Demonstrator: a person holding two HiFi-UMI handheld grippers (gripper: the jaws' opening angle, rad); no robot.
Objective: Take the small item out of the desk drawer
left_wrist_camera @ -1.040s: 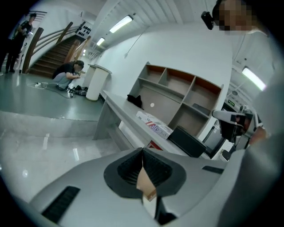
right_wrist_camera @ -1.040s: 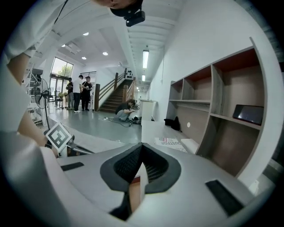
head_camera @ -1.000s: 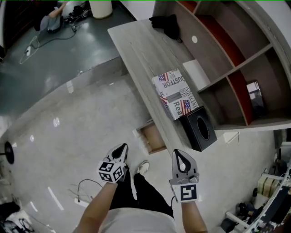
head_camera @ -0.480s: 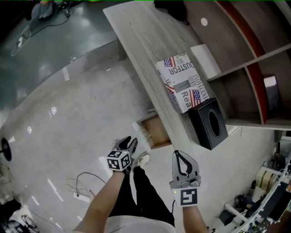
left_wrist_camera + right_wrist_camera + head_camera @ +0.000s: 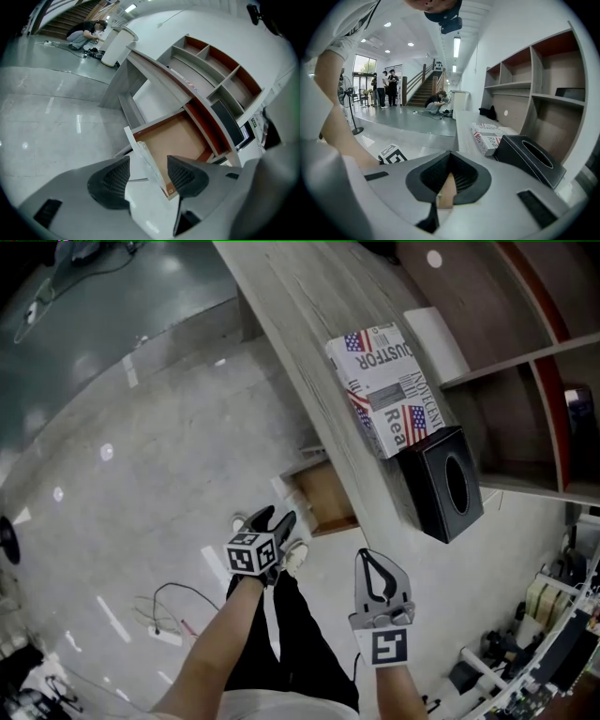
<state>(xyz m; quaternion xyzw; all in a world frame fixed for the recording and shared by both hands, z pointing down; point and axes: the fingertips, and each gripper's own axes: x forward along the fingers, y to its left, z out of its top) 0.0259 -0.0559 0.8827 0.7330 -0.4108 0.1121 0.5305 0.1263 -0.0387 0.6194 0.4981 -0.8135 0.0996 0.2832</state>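
Hovering at the front corner of the open brown-floored wooden drawer [image 5: 180,138]: left tongs [image 5: 273,519], jaws just opened, apart, white drawer front in line between them, unpressed. Small item not visible inside. Right tongs [image 5: 367,557] pressed together, farther off.

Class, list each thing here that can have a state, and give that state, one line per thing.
drawer: pulled open; no item visible in the part that shows.
left tool: open, jaws have just been opening; the drawer's front lines up between them, not gripped.
right tool: shut, nothing held.
tissue box: upright, no tissue showing.
printed box: closed, lying flat.
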